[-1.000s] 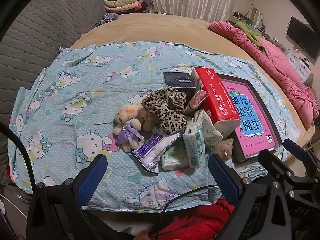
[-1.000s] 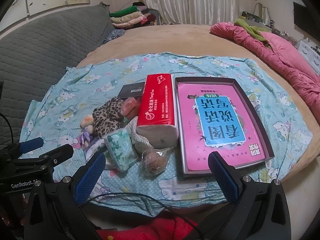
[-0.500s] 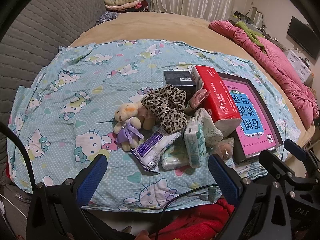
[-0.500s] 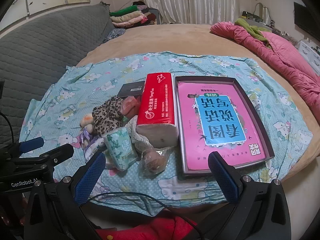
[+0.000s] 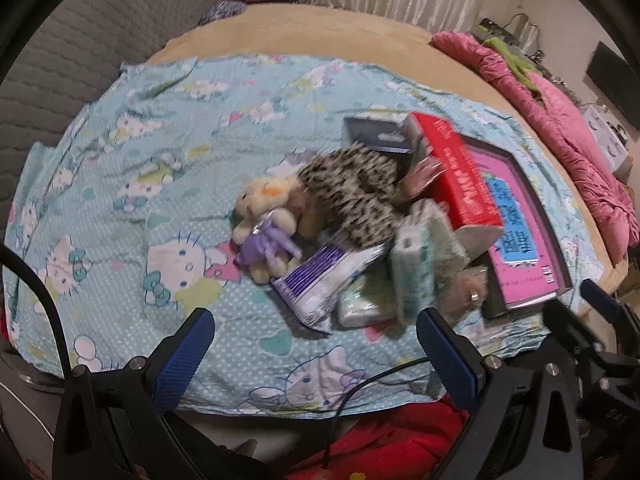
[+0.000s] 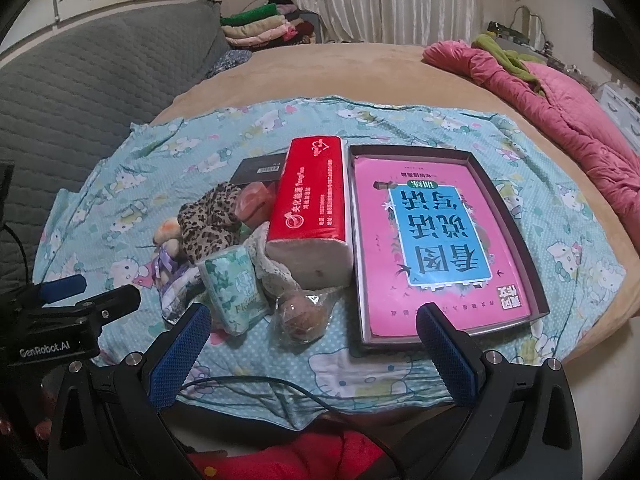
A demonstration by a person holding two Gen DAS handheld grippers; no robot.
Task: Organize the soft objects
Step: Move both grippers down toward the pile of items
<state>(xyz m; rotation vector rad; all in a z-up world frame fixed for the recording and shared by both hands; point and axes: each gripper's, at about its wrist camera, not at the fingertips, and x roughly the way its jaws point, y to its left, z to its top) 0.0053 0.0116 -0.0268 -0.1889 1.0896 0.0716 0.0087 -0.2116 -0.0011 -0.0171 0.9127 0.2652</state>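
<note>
A: Which step is this?

B: The very start, I'd judge. The left gripper (image 5: 312,336) and the right gripper (image 6: 312,336) both hover at the near edge of the bed, jaws wide and holding nothing. The soft things lie in one heap on the cartoon sheet (image 6: 400,120), none sorted yet.

A: What's in the heap?

B: A small teddy bear (image 5: 264,224), a leopard-print cloth (image 5: 352,192), a purple-striped packet (image 5: 324,280), a green tissue pack (image 6: 236,288) and a bagged round thing (image 6: 300,316), all crowded against the red tissue brick (image 6: 312,216). Just beside that sits a dark tray (image 6: 512,216) holding a pink book (image 6: 432,240).

A: And the next move?

B: Probably picking one loose piece off the heap's edge. The bear looks freest for the left side; it calls for a reach forward and a light pinch so the neighbours stay put.

A: Do the views differ?

B: The left one is blurred but shows the bear whole. The right one is sharp, shows the whole tray and book, and catches the left gripper's fingers (image 6: 64,286) at its left edge.
</note>
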